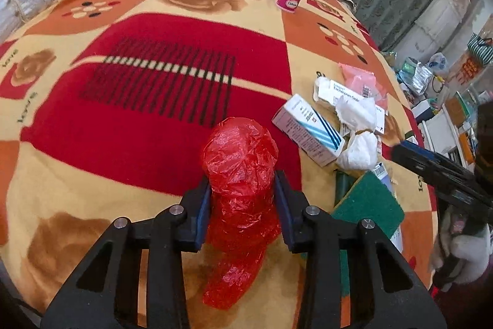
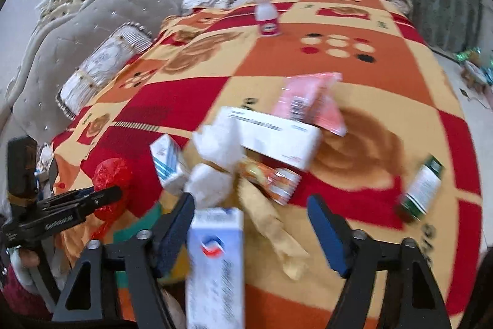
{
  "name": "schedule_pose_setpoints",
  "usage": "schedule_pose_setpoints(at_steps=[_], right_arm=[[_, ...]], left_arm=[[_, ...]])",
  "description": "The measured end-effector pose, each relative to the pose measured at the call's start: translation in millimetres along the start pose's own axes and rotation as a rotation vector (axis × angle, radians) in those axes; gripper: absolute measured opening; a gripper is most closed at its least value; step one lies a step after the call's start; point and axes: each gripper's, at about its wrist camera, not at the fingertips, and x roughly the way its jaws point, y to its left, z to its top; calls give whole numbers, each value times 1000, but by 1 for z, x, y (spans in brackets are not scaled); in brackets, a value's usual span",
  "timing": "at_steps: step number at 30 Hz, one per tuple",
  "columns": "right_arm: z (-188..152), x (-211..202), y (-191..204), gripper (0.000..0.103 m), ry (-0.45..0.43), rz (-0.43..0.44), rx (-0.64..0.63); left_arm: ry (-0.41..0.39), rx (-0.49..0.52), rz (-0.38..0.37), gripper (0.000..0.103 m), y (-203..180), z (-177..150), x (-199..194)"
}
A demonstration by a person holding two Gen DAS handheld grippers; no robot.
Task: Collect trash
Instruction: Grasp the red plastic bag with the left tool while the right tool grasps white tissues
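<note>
Two grippers work over a bed spread with a red, orange and cream blanket, where the trash lies scattered. The left gripper has its jaws drawn narrow around a crumpled red plastic bag, the blue pads touching the film on both sides, so the bag looks gripped at its waist while its lower tail trails toward the camera. The right gripper holds its jaws moderately wide; a white and blue box stands between them, close against the left pad and clear of the right one, so nothing is clamped there yet.

Just beyond that box sits the main heap: crumpled white tissues, a long white carton, a pink packet, an orange wrapper and a small striped box. A green-capped bottle lies well apart to the right, and a small white bottle with a pink label stands far up the bed.

The step in hand appears to be securing the red bag and taking up the box. To do it well, the left jaws should keep firm, even pressure, since thin film slips and compresses. The right gripper should centre the box between its pads before closing, squeezing across the flat faces so the light card does not twist or tip out.
</note>
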Motion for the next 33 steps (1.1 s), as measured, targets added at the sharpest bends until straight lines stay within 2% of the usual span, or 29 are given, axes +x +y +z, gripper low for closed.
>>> schedule_pose_setpoints(at_steps=[4, 7, 8, 9, 12, 19, 25, 33], right_arm=[[13, 24, 17, 52, 29, 28, -27], [19, 43, 23, 41, 62, 41, -28], [20, 50, 24, 31, 78, 52, -28], [20, 56, 25, 29, 95, 57, -33], [18, 52, 25, 27, 80, 62, -38], [18, -11, 12, 26, -49, 102, -5], [3, -51, -5, 26, -93, 55, -10], [-35, -89, -43, 26, -110, -28, 22]], left_arm=[[-18, 5, -2, 35, 1, 2, -10], [-19, -2, -13, 35, 2, 3, -14], [-16, -1, -14, 35, 2, 3, -14], [-14, 1, -15, 35, 0, 3, -15], [-20, 8, -23, 35, -4, 4, -20], [-56, 44, -59, 35, -32, 9, -37], [-67, 95, -114, 35, -75, 9, -44], [-41, 187, -186, 35, -147, 0, -39]])
